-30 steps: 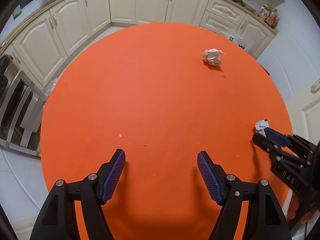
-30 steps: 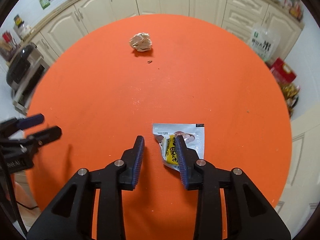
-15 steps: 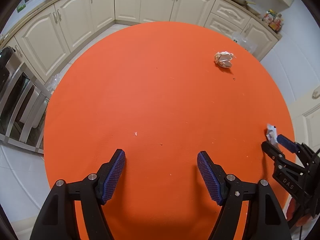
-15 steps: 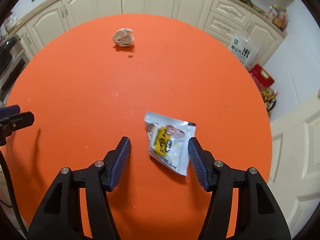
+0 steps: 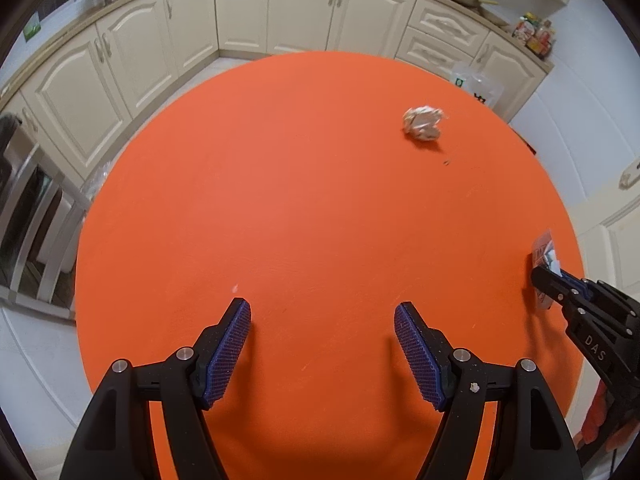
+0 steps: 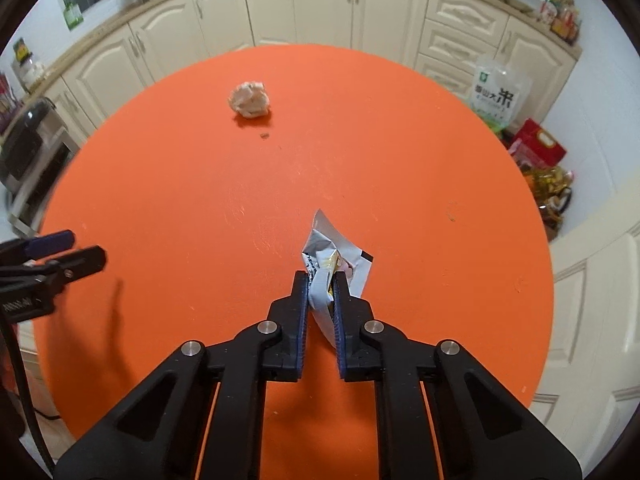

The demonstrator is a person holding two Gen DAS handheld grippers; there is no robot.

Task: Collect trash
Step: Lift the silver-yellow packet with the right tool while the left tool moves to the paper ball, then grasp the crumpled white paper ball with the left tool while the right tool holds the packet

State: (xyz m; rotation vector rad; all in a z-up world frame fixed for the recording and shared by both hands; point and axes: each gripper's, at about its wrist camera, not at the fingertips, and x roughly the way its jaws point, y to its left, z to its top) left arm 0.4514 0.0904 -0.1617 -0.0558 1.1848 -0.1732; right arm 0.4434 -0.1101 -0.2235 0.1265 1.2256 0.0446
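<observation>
Since the earlier frames, the right tool (image 6: pixel 321 280) has been closed from wide apart onto the snack wrapper (image 6: pixel 335 258), which is now crumpled and pinched upright between the pads. The first piece of trash is judged secured and ready to be carried off. The left tool (image 5: pixel 322 314) is held with its jaws apart and empty above the round orange bench (image 5: pixel 304 200). A crumpled paper ball (image 6: pixel 249 100) is left on the far part of the bench, well apart from both tools. Cream kitchen cabinets (image 6: pixel 320 4) are seen curving behind the bench.
</observation>
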